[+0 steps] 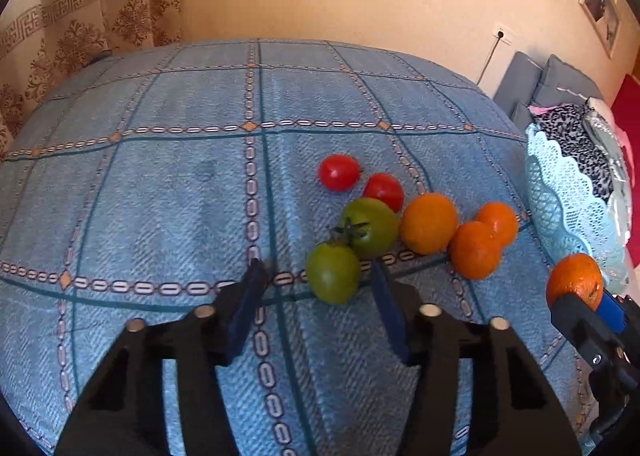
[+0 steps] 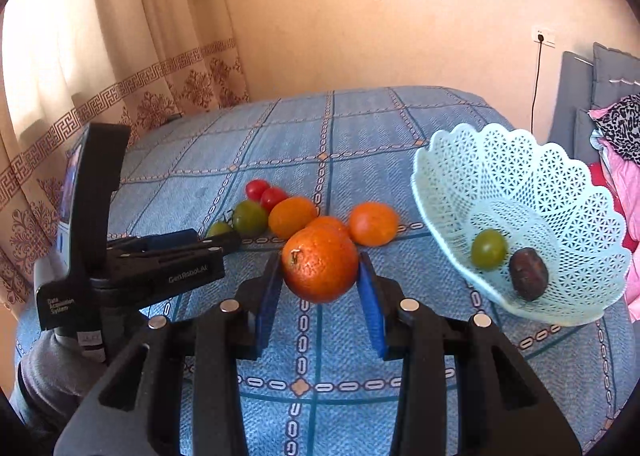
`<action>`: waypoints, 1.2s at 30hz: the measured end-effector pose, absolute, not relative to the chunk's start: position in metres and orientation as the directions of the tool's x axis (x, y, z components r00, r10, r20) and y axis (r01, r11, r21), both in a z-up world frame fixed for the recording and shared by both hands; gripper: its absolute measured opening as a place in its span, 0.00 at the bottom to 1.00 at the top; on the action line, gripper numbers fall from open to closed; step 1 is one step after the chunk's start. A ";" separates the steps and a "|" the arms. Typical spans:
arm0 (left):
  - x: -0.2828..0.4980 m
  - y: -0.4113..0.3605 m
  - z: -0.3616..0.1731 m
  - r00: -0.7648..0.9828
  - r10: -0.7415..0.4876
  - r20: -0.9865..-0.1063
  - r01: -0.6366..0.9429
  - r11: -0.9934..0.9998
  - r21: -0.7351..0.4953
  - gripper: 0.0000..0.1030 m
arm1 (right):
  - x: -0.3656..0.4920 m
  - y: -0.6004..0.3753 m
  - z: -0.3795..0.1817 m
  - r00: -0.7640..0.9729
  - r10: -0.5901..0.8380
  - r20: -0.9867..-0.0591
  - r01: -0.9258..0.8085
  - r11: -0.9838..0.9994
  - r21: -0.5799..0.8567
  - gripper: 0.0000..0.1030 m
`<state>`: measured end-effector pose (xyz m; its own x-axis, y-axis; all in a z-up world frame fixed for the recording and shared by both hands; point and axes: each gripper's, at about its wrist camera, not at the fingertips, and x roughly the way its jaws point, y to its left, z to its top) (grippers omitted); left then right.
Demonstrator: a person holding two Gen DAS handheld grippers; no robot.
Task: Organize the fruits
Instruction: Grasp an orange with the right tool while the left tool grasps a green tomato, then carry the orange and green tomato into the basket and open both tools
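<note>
Centre frame, right gripper [image 2: 320, 276] clamped on orange [image 2: 320, 270]; next: carry right to basket [image 2: 448, 191]. Left gripper [image 1: 316, 276] apart, empty.

The far and left parts of the tabletop [image 1: 160, 175] are left bare. The middle is blocked by a tight cluster of tomatoes [image 1: 338, 172] and oranges [image 1: 429, 223]. The right edge is taken up by the lattice basket [image 2: 520, 175], its bowl mostly free.
</note>
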<state>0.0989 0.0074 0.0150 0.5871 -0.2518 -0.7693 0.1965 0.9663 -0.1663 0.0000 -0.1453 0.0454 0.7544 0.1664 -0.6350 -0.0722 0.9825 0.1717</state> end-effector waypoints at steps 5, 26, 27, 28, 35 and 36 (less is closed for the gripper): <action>0.099 -0.003 0.017 0.592 -0.271 -0.759 0.235 0.959 -0.158 0.30 | -0.005 -0.158 0.050 0.773 0.137 -0.620 -0.037 0.985 0.171 0.38; 0.062 -0.027 0.053 0.647 -0.291 -0.705 0.287 0.949 -0.128 0.27 | -0.022 -0.251 0.055 0.799 -0.061 -0.598 0.217 0.957 0.191 0.38; 0.061 -0.030 0.055 0.648 -0.294 -0.702 0.292 0.948 -0.127 0.27 | -0.023 -0.255 0.054 0.797 -0.071 -0.600 0.227 0.955 0.189 0.38; 0.060 -0.033 0.057 0.649 -0.296 -0.701 0.296 0.947 -0.127 0.27 | -0.023 -0.259 0.053 0.796 -0.076 -0.601 0.234 0.954 0.189 0.38; 0.055 -0.052 0.072 0.656 -0.320 -0.684 0.329 0.936 -0.122 0.27 | -0.032 -0.276 0.053 0.797 -0.125 -0.591 0.282 0.942 0.181 0.38; 0.054 -0.056 0.074 0.657 -0.323 -0.681 0.336 0.934 -0.120 0.27 | -0.034 -0.278 0.053 0.797 -0.137 -0.588 0.290 0.941 0.173 0.38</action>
